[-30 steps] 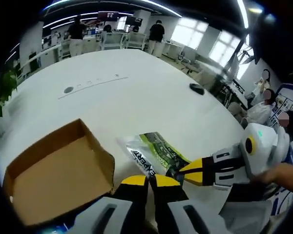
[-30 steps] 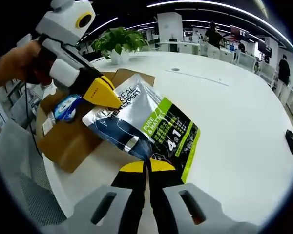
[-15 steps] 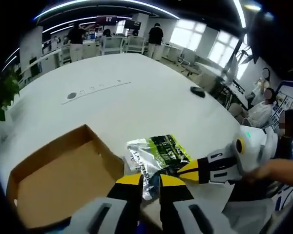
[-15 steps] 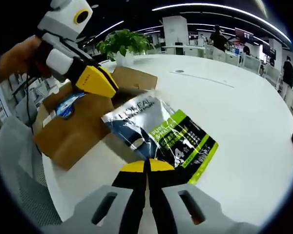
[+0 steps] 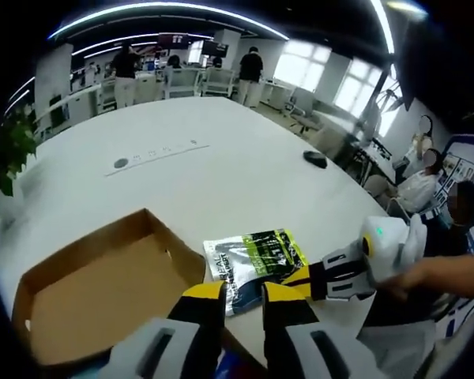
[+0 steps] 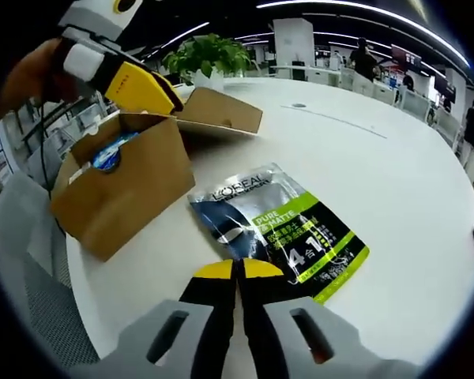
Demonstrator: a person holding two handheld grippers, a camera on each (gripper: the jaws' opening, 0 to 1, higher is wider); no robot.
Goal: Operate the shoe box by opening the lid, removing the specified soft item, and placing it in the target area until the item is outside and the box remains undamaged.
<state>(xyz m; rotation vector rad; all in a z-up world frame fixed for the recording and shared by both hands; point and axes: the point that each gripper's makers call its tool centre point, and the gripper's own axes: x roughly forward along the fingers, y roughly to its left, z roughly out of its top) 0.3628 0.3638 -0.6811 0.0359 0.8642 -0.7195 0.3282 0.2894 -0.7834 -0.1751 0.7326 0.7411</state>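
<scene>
The white round worktop [image 6: 395,158] lies bare far beyond the flat silver-and-green foil pouch [image 6: 280,229]. To the left, the open brown cardboard shoe box [image 6: 118,189] blocks passage, with the other yellow-tipped gripper [image 6: 154,83] above it.

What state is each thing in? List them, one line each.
shoe box: lid open, upright on the table.
soft pouch: out of the box, flat on the table.
right gripper: shut on the pouch's edge.
left gripper: open, holding nothing.
</scene>
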